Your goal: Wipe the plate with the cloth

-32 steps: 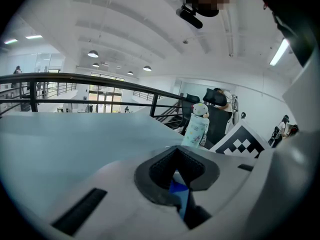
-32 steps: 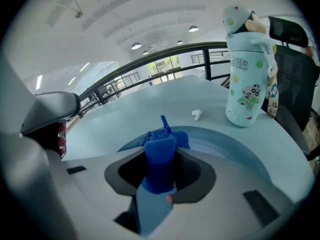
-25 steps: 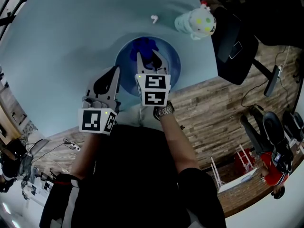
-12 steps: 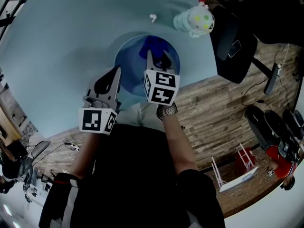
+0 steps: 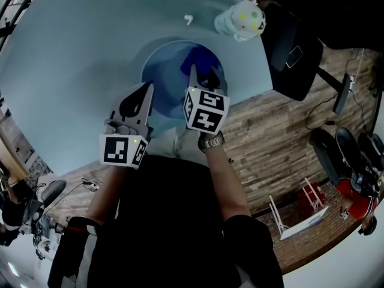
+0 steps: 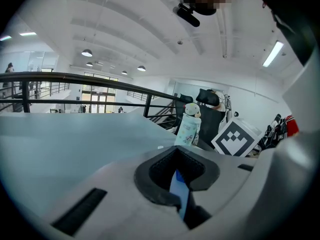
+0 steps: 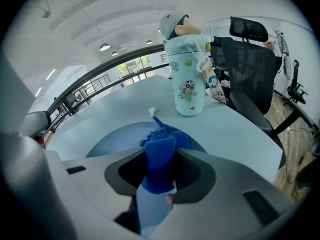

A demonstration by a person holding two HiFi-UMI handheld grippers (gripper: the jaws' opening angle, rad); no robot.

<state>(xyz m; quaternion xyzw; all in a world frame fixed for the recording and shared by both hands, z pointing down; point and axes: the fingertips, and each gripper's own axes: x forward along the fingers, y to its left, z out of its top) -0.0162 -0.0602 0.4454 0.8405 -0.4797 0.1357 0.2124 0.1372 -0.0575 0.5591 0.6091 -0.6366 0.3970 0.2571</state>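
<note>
1. The cloth (image 7: 159,159), a dark blue bunch, was clamped between the fingers of the right gripper (image 5: 201,75). Its free part spilled beyond the fingertips and lay on the plate (image 7: 112,136).
2. The plate, pale blue and round, lay flat on the table (image 5: 78,53) under and ahead of the right fingers. The cloth sat on the half of it to the right of those fingers.
3. The left gripper (image 5: 146,93) had its fingers closed on a thin pale-blue edge, which was the plate's near-left rim.
4. Obstructions: in the head view the right gripper's marker cube (image 5: 206,110) covered the plate's near edge. In the right gripper view the gripped cloth hid the plate's middle.
5. Past the right fingertips, off the far rim, a small white object (image 7: 151,112) lay on the table, apart from the plate.
6. Further out and to the right of those fingertips stood an upright pale green bottle (image 7: 187,84) with cartoon prints and a figure-shaped cap. It was clear of the plate.
7. A black office chair (image 7: 250,69) stood beyond the table edge, behind the bottle, on a wooden floor (image 5: 270,137).
</note>
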